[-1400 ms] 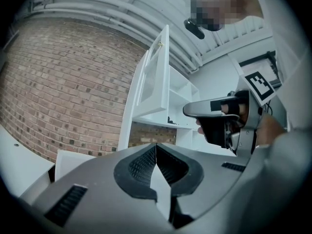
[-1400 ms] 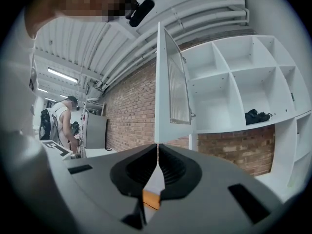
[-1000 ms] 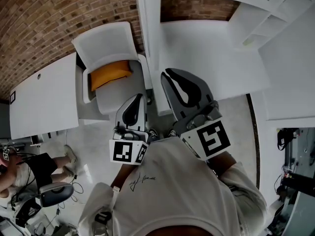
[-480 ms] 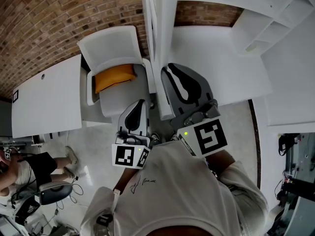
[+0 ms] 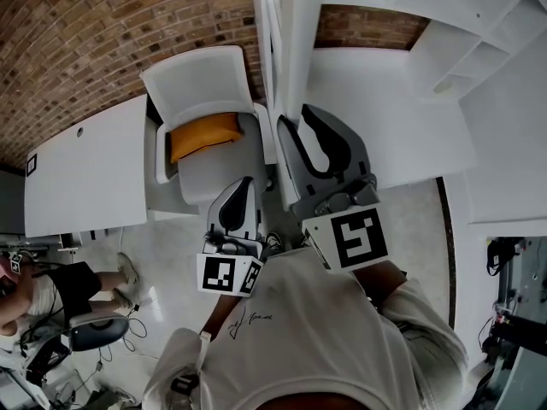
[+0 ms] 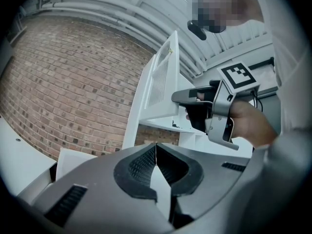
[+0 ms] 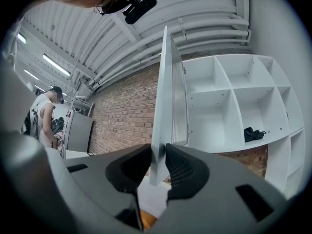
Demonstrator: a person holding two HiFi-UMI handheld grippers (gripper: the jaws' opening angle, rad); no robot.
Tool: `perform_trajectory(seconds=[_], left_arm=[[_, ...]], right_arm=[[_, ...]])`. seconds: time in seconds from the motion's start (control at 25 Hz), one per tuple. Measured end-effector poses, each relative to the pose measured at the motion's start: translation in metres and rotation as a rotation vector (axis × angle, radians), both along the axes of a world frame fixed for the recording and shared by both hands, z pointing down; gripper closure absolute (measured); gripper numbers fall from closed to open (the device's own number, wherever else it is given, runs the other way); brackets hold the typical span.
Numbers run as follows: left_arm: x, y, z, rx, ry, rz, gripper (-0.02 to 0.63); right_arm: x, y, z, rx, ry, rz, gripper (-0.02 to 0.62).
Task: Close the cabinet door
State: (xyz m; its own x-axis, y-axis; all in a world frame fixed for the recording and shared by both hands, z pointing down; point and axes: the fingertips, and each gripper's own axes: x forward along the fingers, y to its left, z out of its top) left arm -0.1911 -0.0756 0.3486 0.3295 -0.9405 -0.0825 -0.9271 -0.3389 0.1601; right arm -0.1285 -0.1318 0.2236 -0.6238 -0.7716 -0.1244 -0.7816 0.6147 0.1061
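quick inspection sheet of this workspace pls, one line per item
surface: white table, pale floor.
job's things: cabinet door open, edge-on to the shelf unit.
clutter: orange cushion on white chair; dark item in one shelf compartment.
grippers: right tool shut on the door's edge; left tool shut, empty.
cables: loose cables on the floor.
surroundings: brick wall; seated person.

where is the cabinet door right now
In the right gripper view the cabinet door stands edge-on at centre, held between the right gripper's fingers, white shelves to its right, brick wall to its left.
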Motion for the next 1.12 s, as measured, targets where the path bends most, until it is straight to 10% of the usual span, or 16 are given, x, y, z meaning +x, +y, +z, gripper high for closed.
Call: perform_trajectory(seconds=[1.12], left_arm=[[0.022,0.001,0.006,-0.022,-0.007,0.039,0.589]], right_arm=[[0.034,-0.007,0.002,-0.022,-0.03,0.011,0.531]])
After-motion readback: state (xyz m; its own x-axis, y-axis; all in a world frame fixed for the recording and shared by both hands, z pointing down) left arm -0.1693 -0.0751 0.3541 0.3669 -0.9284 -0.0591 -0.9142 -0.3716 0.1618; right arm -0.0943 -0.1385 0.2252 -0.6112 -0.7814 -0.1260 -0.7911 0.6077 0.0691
